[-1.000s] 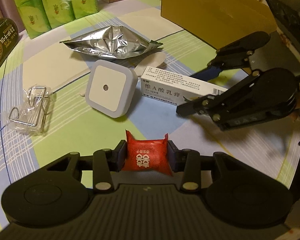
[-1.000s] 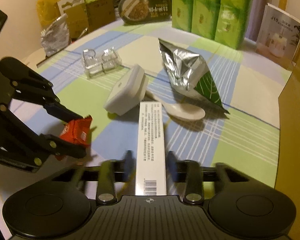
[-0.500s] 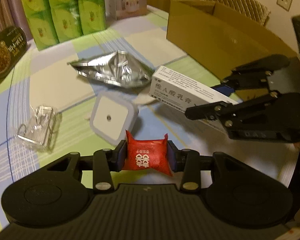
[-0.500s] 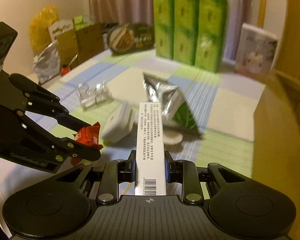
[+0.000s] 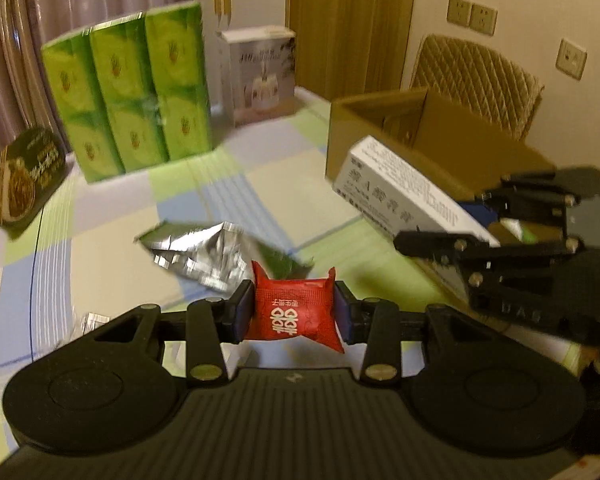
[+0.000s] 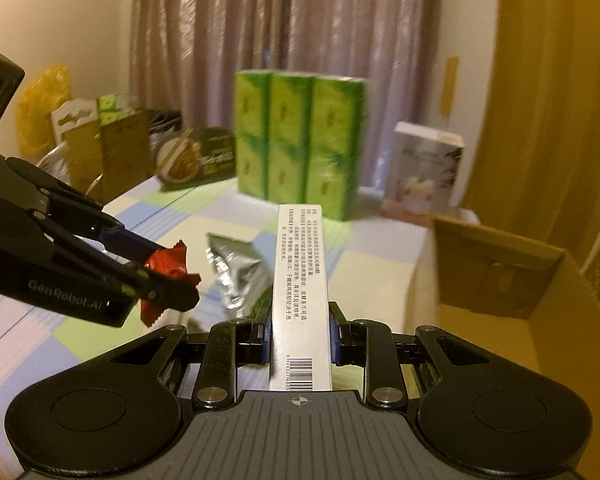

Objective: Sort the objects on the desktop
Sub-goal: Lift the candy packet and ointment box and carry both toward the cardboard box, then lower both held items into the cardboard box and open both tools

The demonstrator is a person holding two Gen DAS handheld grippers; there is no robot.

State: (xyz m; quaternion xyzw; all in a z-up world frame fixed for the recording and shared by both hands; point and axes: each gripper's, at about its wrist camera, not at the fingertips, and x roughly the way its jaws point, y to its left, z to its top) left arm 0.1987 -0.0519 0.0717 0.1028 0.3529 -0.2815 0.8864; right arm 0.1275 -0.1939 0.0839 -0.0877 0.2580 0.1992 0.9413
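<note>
Above checkered tablecloth [image 5: 112,204], red packet [image 5: 294,310] between left tongs [image 5: 294,312].

Red sachet [image 5: 294,312], white box [image 6: 300,288], green-blue-cream checked tablecloth [image 5: 112,208].

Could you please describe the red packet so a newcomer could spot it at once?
Start at the checked tablecloth and find the left claw above it. Pinched between its fingers is the red packet, the only red item, with white characters; the crumpled foil bag behind is silver.
</note>
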